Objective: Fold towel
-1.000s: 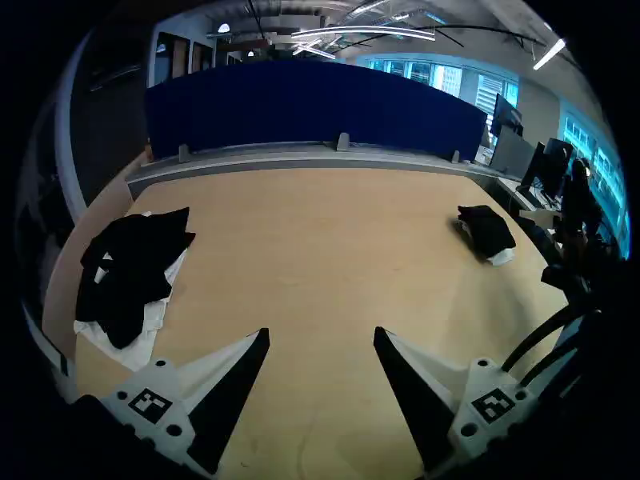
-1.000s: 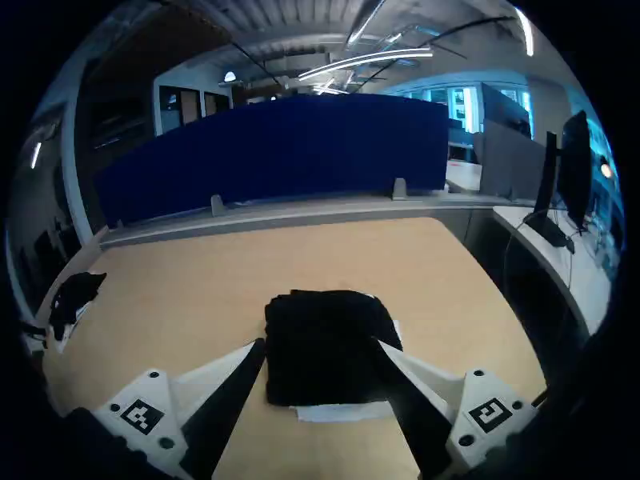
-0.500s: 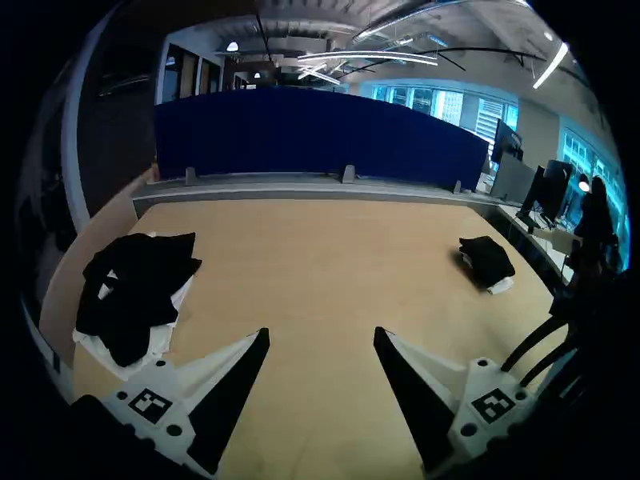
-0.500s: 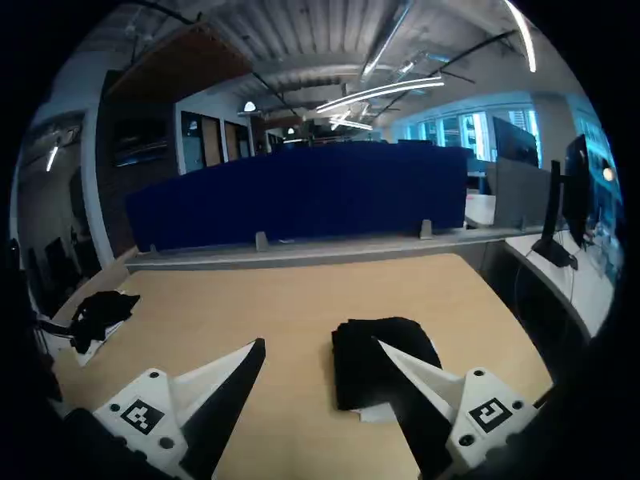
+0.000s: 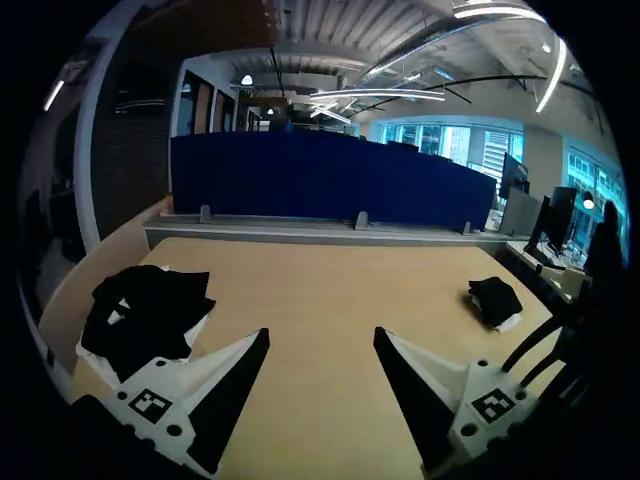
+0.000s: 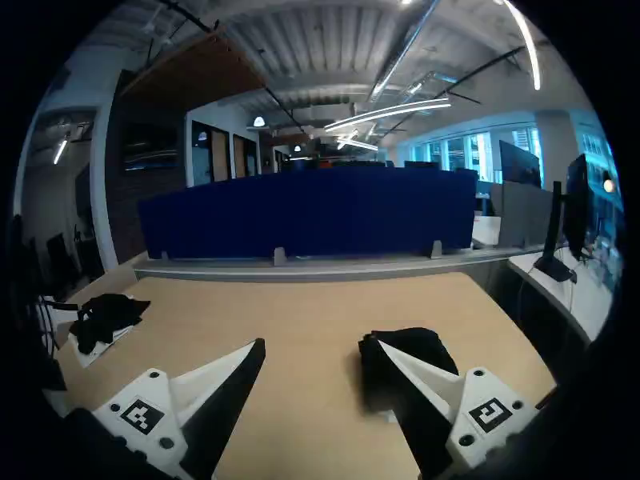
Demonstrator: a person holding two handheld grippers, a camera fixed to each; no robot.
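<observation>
In the left gripper view a loose heap of black and white towels point(image 5: 144, 316) lies at the table's left side, just beyond my left gripper's point(image 5: 320, 352) left finger. A small folded black towel stack point(image 5: 494, 301) rests far right. My left gripper is open with bare wood between its fingers. In the right gripper view the folded black stack point(image 6: 404, 356) sits on the table behind the right finger of my open right gripper point(image 6: 320, 360), partly hidden by it. The loose towel heap point(image 6: 102, 318) lies at the far left.
The wooden table point(image 5: 328, 296) ends at a grey rail and a dark blue partition point(image 5: 328, 180) along the back. Monitors point(image 6: 572, 216) stand on a neighbouring desk to the right. A dark chair frame point(image 5: 560, 336) is by the table's right edge.
Both grippers have pulled back and lifted, so the table looks farther off. The folded black stack, between the right gripper's fingers a second ago, now lies off toward its right finger.
</observation>
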